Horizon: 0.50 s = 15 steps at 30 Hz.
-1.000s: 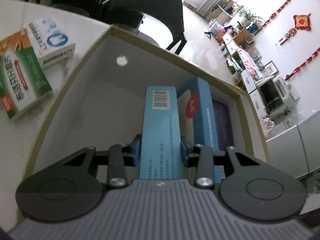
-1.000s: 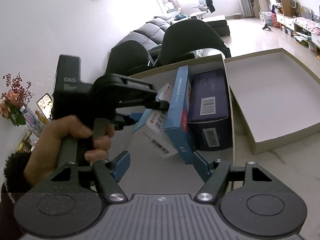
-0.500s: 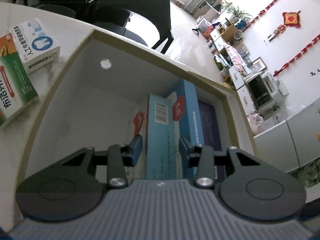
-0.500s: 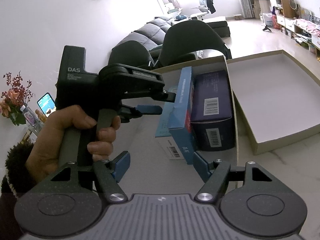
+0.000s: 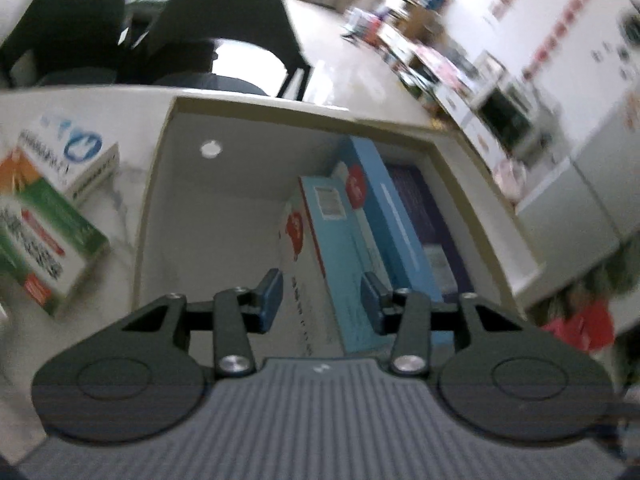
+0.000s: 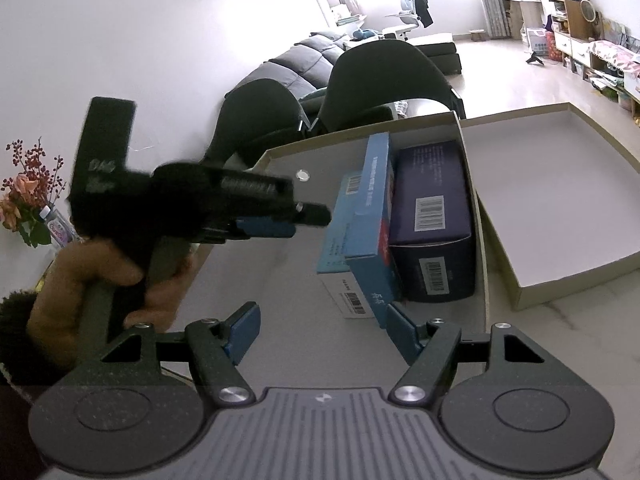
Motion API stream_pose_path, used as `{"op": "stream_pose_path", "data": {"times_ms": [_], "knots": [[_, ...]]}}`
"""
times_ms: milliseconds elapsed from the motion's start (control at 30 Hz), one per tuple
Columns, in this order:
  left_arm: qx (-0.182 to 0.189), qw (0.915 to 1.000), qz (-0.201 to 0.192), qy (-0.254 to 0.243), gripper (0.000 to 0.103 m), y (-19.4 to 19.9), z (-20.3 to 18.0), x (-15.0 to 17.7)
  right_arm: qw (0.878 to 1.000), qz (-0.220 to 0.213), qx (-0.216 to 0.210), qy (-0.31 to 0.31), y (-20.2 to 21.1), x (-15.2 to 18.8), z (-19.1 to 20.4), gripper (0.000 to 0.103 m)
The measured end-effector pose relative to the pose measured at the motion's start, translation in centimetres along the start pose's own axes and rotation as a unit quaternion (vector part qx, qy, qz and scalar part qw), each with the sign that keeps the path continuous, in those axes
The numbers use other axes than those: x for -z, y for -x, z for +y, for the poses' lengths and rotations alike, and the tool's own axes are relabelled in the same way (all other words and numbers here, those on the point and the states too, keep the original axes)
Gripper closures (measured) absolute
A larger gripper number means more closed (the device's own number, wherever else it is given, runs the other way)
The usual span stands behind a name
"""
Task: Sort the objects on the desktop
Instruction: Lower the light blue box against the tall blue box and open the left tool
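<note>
Cardboard box (image 6: 478, 216) holds three upright cartons (image 6: 372, 216); lid (image 6: 560, 208) bare; both grippers' jaws wide

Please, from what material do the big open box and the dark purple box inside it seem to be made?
The big open box looks like thick paperboard: matte white inside, with a raw tan-brown edge along its thin rim. The dark purple box seems to be printed carton with a slightly smooth finish: it has sharp folded edges and white barcode labels. Whether it is laminated, I cannot tell.
</note>
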<state>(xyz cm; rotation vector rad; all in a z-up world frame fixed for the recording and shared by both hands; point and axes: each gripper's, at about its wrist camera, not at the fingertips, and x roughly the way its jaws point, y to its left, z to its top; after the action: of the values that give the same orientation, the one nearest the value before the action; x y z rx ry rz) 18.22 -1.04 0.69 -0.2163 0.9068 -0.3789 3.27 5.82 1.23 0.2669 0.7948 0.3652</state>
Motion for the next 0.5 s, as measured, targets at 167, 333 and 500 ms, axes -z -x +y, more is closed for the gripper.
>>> {"op": "stream_pose_path", "data": {"times_ms": [167, 333, 500], "knots": [[0.021, 0.9975, 0.023, -0.063, 0.063, 0.5, -0.5, 0.6, 1.0, 0.001, 0.001, 0.004, -0.1, -0.1, 0.3, 0.031], [0.024, 0.9924, 0.054, -0.108, 0.068, -0.4, -1.4, 1.6, 1.0, 0.008, 0.006, 0.022, -0.9, -0.6, 0.6, 0.041], [0.029, 0.9912, 0.067, -0.11, 0.07, -1.1, -1.5, 1.6, 0.997, 0.034, 0.031, 0.056, -2.6, -1.4, 1.0, 0.063]]}}
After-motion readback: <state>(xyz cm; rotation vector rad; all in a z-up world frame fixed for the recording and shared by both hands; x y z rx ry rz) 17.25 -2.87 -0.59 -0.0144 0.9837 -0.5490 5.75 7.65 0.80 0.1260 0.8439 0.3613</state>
